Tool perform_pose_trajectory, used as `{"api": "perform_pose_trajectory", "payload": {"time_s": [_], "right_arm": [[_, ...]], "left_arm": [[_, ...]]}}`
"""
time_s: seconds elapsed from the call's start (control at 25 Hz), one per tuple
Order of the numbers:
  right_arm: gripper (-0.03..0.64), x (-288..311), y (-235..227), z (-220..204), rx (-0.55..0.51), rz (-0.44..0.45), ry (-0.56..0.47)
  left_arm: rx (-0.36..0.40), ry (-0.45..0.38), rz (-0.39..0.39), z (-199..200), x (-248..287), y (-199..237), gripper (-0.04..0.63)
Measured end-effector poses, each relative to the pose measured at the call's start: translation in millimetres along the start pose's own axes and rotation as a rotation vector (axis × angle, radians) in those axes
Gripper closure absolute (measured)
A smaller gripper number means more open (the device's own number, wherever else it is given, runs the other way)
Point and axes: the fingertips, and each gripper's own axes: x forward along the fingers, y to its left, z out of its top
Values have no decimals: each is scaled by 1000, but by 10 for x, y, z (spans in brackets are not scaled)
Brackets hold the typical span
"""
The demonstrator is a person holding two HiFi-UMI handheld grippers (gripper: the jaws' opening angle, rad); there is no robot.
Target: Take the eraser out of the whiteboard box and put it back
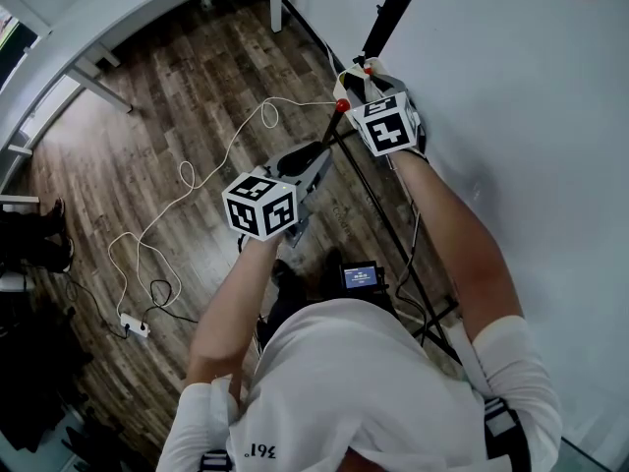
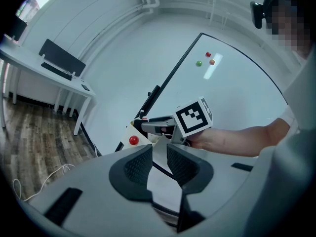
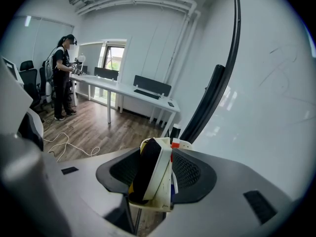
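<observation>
Cord: one white cord [image 1: 187,180], looped on the floor.
Left gripper [image 2: 159,152]: one, jaws slightly apart, nothing between them.
Right gripper [image 3: 157,153]: one, jaws spread wide, released.
Eraser [image 3: 150,169]: one, upright inside the box, between the right jaws.
Box [image 3: 158,204]: one, cream.
Magnets [image 2: 208,55]: three on the whiteboard [image 2: 237,98].

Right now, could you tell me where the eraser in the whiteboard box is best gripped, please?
I'd take the eraser by its exposed upper end, above the box, fingers across its broad felt and white faces, coming down from above: it stands on edge there.
</observation>
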Motion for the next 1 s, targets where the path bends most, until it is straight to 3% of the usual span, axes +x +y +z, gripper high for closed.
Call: {"api": "perform_pose_trajectory", "payload": {"time_s": [0.56, 0.76, 1.0], "right_arm": [[421, -163, -77, 140, 50, -21, -68], [543, -315, -215, 228, 49, -51, -114], [569, -651, -296, 460, 79, -62, -196]], "left_arm": [[8, -19, 6, 98, -37, 11, 514], [34, -66, 16, 329, -88, -8, 514], [72, -112, 12, 608, -189, -91, 514]]}}
